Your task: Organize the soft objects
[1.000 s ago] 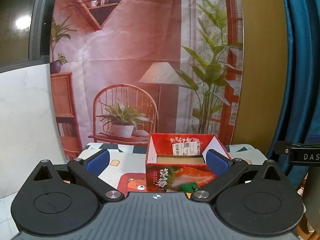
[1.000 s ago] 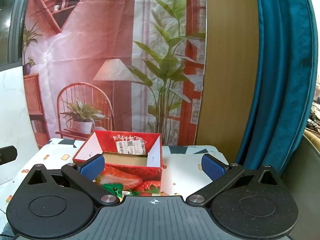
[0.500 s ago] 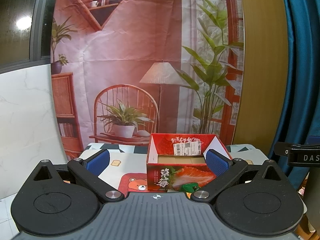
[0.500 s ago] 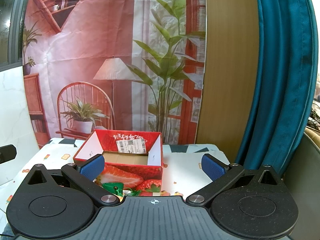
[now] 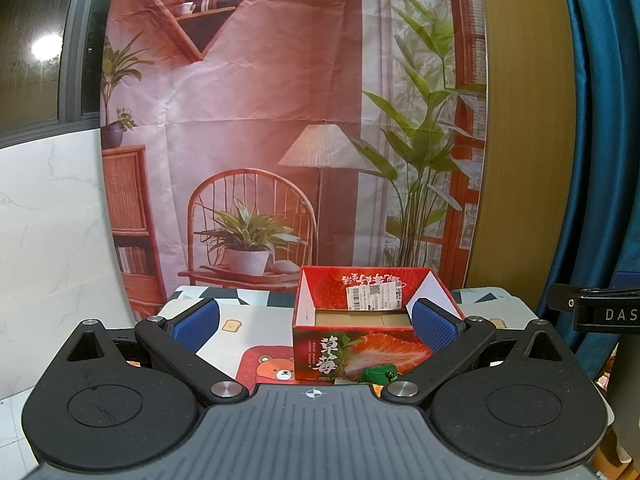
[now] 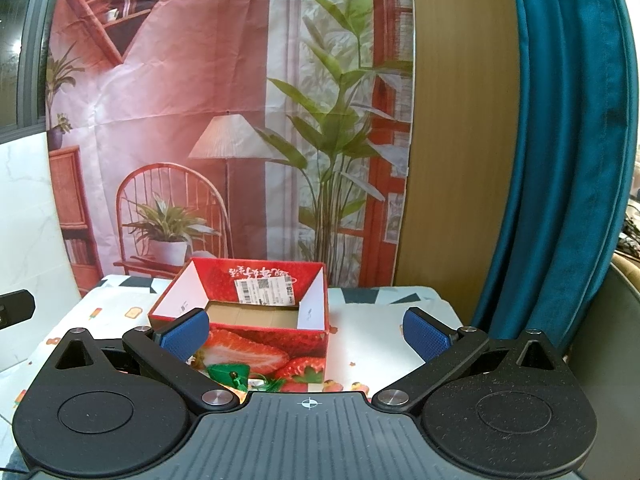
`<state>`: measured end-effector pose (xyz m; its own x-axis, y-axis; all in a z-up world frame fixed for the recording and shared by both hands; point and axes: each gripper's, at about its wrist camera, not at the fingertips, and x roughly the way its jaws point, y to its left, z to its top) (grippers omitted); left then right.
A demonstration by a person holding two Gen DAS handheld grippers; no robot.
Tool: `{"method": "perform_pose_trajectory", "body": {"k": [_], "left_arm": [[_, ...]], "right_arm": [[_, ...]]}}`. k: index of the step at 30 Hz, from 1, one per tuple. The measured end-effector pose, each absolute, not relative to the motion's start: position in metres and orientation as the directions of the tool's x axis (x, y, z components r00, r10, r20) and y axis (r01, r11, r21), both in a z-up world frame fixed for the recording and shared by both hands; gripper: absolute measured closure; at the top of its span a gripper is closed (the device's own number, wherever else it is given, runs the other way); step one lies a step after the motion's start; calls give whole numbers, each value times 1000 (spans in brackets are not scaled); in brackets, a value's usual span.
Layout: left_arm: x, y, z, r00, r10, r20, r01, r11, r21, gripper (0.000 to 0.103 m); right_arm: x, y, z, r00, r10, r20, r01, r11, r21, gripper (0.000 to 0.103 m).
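Change: almost nothing; since one second ago both views only drift a little toward the strawberry box (image 5: pixel 360 344).
Left gripper (image 5: pixel 314 320): we hold it released, nothing between the pads.
Right gripper (image 6: pixel 306 330): also released and without load.
Soft object: green soft toy (image 6: pixel 230 372) lies on the tablecloth (image 6: pixel 376 344), touching the box front.
Box: top is open toward us, we judge to receive the toy.
Stage: seems not yet started.

- printed backdrop (image 5: pixel 272 120): chair, lamp, plants, shelves
- wood panel (image 6: pixel 460 120) right of it
- teal curtain (image 6: pixel 568 140) far right
- white marble panel (image 5: pixel 52 216) left
- dark window (image 5: pixel 36 40) with 1 light reflection
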<state>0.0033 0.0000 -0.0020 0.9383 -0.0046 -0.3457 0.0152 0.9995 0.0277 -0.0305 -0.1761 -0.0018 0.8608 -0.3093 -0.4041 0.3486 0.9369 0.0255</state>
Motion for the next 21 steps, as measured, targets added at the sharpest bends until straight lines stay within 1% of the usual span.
{"method": "perform_pose_trajectory", "body": {"k": [21], "left_arm": [[1, 2, 0, 937, -9, -349, 20, 999, 26, 0]], "right_arm": [[-30, -176, -2, 861, -307, -406, 347, 937, 27, 0]]}}
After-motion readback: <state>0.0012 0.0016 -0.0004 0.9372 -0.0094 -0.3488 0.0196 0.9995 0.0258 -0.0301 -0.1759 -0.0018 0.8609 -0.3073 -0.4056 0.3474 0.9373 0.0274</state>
